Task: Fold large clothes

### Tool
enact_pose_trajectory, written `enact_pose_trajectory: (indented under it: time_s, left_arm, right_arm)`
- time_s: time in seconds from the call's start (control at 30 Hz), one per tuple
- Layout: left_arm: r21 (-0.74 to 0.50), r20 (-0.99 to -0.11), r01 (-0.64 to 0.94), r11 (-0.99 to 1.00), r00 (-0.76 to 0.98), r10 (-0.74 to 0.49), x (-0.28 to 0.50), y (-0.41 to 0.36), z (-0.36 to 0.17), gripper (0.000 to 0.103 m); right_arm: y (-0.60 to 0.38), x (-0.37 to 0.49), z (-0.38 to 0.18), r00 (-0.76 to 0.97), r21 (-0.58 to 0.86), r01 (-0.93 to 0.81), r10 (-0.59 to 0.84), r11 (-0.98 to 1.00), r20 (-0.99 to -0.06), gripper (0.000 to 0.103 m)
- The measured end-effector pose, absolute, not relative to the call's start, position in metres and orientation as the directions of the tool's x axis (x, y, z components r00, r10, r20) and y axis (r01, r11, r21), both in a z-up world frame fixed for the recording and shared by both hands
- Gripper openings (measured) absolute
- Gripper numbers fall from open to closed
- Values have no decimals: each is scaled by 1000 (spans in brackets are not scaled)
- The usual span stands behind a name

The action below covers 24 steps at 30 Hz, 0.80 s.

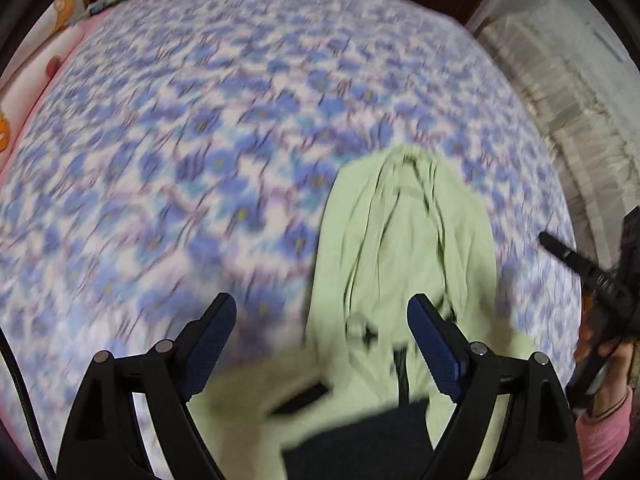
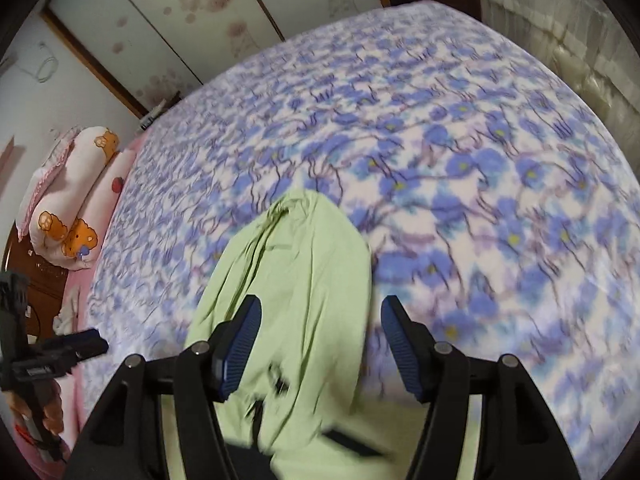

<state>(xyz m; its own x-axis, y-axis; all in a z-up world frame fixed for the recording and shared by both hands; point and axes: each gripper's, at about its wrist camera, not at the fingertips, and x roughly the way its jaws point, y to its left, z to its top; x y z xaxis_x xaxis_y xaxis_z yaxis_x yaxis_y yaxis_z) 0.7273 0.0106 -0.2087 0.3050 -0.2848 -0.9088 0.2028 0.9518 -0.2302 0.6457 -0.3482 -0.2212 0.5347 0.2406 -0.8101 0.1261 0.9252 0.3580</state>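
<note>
The pale green garment [image 1: 404, 248] lies bunched lengthwise on the flowered bed [image 1: 200, 140]. Both left tongs [image 1: 322, 344] and right tongs [image 2: 320, 348] gape wide above it, holding nothing; seemingly between folds, next needing a fresh grip on its near edge

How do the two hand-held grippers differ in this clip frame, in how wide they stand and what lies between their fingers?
The left hand-held gripper stands wider than the right hand-held gripper. The left one frames the left edge of the green garment plus flowered bedspread; the right one frames the garment's right edge with less bedspread. Both are open, point down at the bed, have blue-padded fingers and grip nothing.
</note>
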Motion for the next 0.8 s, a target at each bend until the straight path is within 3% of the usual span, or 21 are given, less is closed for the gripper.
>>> enact_pose_trajectory:
  time_s: [0.13, 0.37, 0.53, 0.6, 0.73, 0.8]
  left_arm:
    - [-263, -868, 228, 937, 368, -333, 744, 3, -247, 86]
    - [-295, -847, 210, 932, 395, -356, 767, -3, -304, 86]
    - [-407, -817, 205, 890, 354, -455, 778, -9, -328, 81]
    - [-424, -813, 212, 880, 338, -473, 781, -17, -335, 72]
    - [-423, -820, 239, 874, 309, -481, 786, -37, -347, 65]
    - [-406, -832, 256, 878, 295, -470, 788, -47, -352, 50]
  right_arm:
    - [-349, 656, -253, 577, 428, 83, 307, 900, -757, 62]
    - [-343, 668, -283, 616, 379, -3, 300, 926, -728, 62]
    - [-342, 675, -300, 609, 332, -36, 284, 943, -741, 62]
    - [-344, 679, -307, 606, 326, -36, 280, 945, -744, 62]
    - [-353, 682, -320, 602, 323, 7, 254, 946, -757, 62]
    - [-360, 683, -328, 596, 366, 28, 278, 930, -753, 62]
